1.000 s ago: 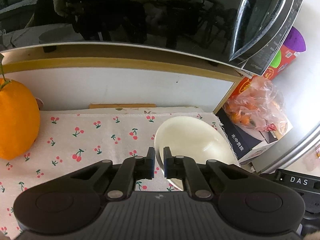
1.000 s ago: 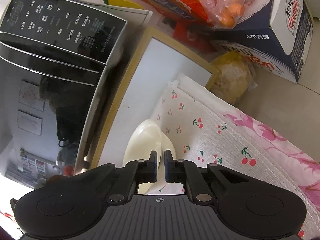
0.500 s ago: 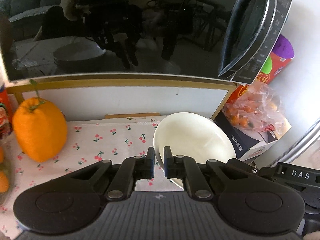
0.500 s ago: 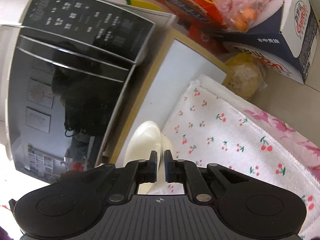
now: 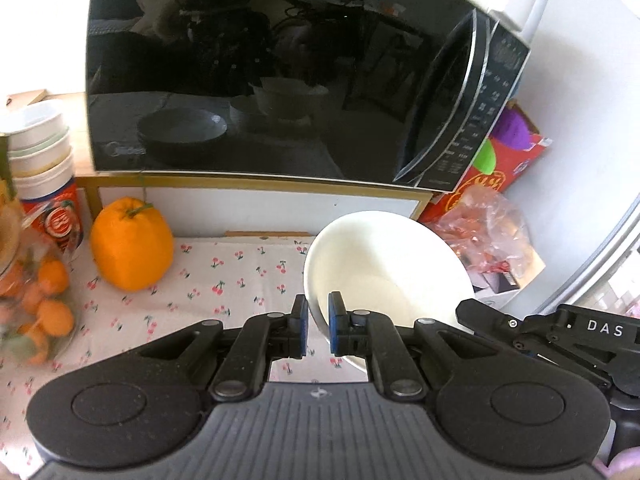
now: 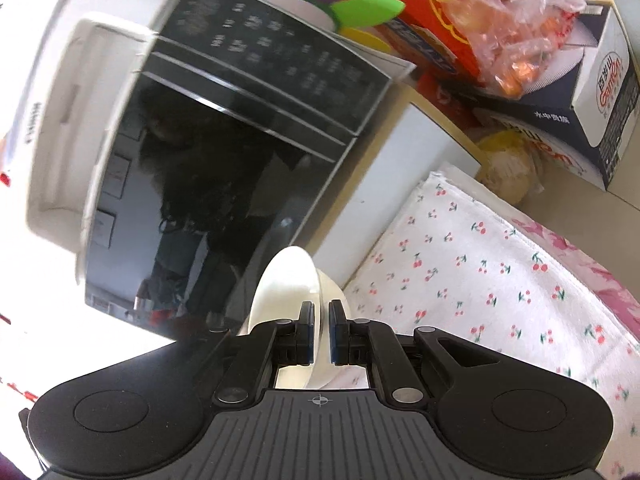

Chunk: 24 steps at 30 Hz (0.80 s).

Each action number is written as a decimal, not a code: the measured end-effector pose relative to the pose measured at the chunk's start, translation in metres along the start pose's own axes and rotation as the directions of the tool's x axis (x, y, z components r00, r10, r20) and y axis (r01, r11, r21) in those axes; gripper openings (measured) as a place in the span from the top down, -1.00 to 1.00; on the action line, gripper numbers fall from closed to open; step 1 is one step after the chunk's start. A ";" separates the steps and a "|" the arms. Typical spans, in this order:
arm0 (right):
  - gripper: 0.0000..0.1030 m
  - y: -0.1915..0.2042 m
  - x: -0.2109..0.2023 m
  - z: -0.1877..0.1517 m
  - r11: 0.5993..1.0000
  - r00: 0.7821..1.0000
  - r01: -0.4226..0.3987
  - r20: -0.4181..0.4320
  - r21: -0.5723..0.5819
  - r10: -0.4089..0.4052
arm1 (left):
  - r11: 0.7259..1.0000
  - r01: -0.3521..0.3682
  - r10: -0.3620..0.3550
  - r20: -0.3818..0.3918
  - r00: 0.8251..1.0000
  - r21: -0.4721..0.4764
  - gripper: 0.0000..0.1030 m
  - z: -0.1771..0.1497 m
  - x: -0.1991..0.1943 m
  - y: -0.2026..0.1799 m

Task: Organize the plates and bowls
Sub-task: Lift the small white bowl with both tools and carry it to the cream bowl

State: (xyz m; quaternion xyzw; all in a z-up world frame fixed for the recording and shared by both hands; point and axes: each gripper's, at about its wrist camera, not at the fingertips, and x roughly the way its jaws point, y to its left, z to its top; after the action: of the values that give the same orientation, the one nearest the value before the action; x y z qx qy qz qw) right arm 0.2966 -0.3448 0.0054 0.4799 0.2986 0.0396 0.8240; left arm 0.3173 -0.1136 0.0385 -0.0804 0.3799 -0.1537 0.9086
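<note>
I have lifted the white bowl (image 5: 384, 264) up off the cherry-print cloth (image 5: 224, 280), gripped by its rim in both grippers, so it now hangs in front of the shelf edge. In my left view, more of the black microwave (image 5: 260, 68) has come into sight, the orange (image 5: 130, 244) has slid toward the centre, and stacked cups (image 5: 44, 160) and a bag of small oranges (image 5: 36, 304) have newly appeared at left.

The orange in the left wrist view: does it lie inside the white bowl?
No, the orange sits on the cherry cloth to the left, apart from the bowl.
</note>
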 end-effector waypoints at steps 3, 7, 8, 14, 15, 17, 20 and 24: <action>0.84 0.009 -0.014 -0.010 1.000 1.000 0.013 -0.005 -0.018 -0.013 | 1.000 -0.003 0.003 0.004 1.000 0.006 0.83 -0.009 -0.018 -0.002; 0.84 0.016 -0.031 -0.023 0.999 0.999 0.031 -0.020 -0.032 -0.031 | 1.000 0.005 -0.005 0.000 1.000 -0.004 0.83 -0.021 -0.040 0.000; 0.84 0.017 -0.036 -0.027 0.999 0.999 0.034 -0.026 -0.031 -0.035 | 1.000 0.008 -0.008 -0.003 1.000 -0.009 0.83 -0.024 -0.044 0.000; 0.84 0.021 -0.060 -0.047 0.997 0.996 0.067 -0.053 -0.049 -0.070 | 0.998 0.029 -0.031 -0.023 0.999 -0.054 0.83 -0.046 -0.063 0.006; 0.84 0.021 -0.064 -0.051 0.996 0.996 0.073 -0.055 -0.054 -0.076 | 0.998 0.031 -0.033 -0.026 0.999 -0.057 0.83 -0.049 -0.066 0.006; 0.84 0.020 -0.070 -0.058 0.995 0.995 0.080 -0.062 -0.055 -0.083 | 0.998 0.034 -0.036 -0.027 0.999 -0.061 0.83 -0.056 -0.073 0.008; 0.84 0.018 -0.080 -0.068 0.995 0.993 0.089 -0.079 -0.050 -0.092 | 0.996 0.041 -0.043 -0.032 0.999 -0.075 0.83 -0.067 -0.084 0.009; 0.84 0.013 -0.088 -0.080 0.993 0.988 0.109 -0.106 -0.051 -0.114 | 0.990 0.072 -0.077 -0.040 0.996 -0.125 0.83 -0.085 -0.094 0.016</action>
State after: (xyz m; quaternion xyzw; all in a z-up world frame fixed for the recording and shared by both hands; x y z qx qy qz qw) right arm 0.1844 -0.3074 0.0268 0.4409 0.3683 0.0260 0.8181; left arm 0.1980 -0.0694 0.0374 -0.1471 0.4058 -0.1656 0.8867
